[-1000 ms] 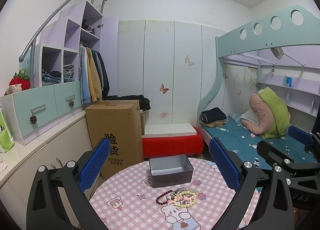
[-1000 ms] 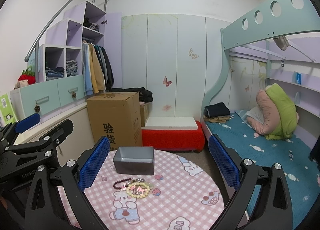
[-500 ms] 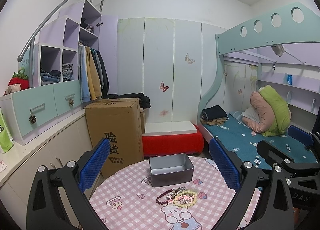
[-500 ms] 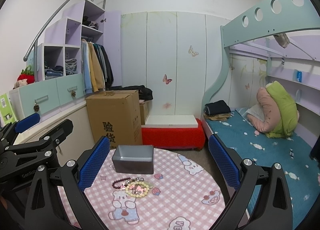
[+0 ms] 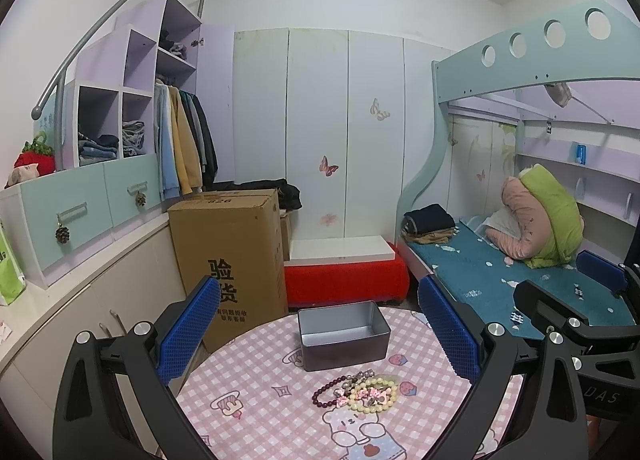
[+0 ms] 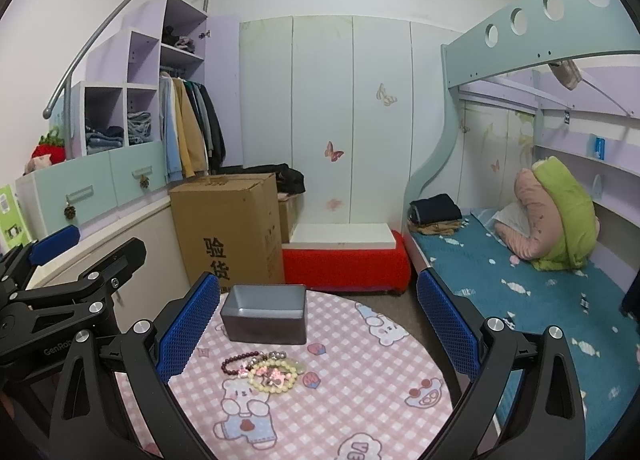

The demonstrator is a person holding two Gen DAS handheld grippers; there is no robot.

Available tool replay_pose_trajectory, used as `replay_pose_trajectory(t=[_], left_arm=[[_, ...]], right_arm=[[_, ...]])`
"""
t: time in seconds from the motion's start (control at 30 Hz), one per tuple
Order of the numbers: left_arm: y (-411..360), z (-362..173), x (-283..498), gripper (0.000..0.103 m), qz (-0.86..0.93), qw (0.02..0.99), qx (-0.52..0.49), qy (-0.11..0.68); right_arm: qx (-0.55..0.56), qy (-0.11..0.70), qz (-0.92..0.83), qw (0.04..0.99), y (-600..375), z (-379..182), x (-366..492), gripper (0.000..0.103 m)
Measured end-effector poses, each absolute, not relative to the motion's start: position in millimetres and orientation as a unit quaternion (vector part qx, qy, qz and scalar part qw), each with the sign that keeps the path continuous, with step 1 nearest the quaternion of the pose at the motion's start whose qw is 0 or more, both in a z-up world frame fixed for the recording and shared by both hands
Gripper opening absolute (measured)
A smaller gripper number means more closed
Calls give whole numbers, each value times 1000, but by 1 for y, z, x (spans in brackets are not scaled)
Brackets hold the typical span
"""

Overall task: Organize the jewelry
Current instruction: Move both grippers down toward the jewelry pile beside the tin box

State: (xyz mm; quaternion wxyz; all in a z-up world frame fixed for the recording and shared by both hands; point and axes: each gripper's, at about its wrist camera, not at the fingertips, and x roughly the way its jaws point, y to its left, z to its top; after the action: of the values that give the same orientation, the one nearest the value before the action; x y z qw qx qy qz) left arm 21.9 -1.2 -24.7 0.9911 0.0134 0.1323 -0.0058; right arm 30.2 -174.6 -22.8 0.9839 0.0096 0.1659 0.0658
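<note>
A small pile of bracelets [image 5: 358, 390] lies on the round table with a pink checked cloth [image 5: 256, 372]: a dark red bead bracelet [image 5: 325, 391], a pale yellow bead bracelet [image 5: 374, 396] and pink bow charms. Just behind the pile stands an empty grey metal tin [image 5: 343, 334]. My left gripper [image 5: 318, 328] hovers open above the table's near side, nothing between its blue pads. In the right wrist view the bracelets [image 6: 264, 368] and tin [image 6: 265, 318] sit left of centre, and my right gripper [image 6: 318, 326] is open and empty too.
A tall cardboard box [image 5: 230, 260] stands behind the table on the left, beside a low cabinet [image 5: 68, 300]. A red bench with a white board [image 5: 344, 274] is at the back. A bunk bed [image 5: 500, 272] fills the right side. The left gripper's body [image 6: 60, 292] shows in the right wrist view.
Both cameras have tipped slightly; the table, tin and bracelets sit a little higher and nearer in view. Both grippers remain open.
</note>
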Motion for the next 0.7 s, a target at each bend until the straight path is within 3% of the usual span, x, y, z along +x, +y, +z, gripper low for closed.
replay_pose_trajectory(t=[0.37,0.7], left_arm=[[23,-60,60,96,-64,979,-11,192],[57,-142,111,96,-25,943,-16,332]], right_arm=[[11,220,63,973,-175,-49,62,96],[10,364,68,929,-168,-147,127,96]])
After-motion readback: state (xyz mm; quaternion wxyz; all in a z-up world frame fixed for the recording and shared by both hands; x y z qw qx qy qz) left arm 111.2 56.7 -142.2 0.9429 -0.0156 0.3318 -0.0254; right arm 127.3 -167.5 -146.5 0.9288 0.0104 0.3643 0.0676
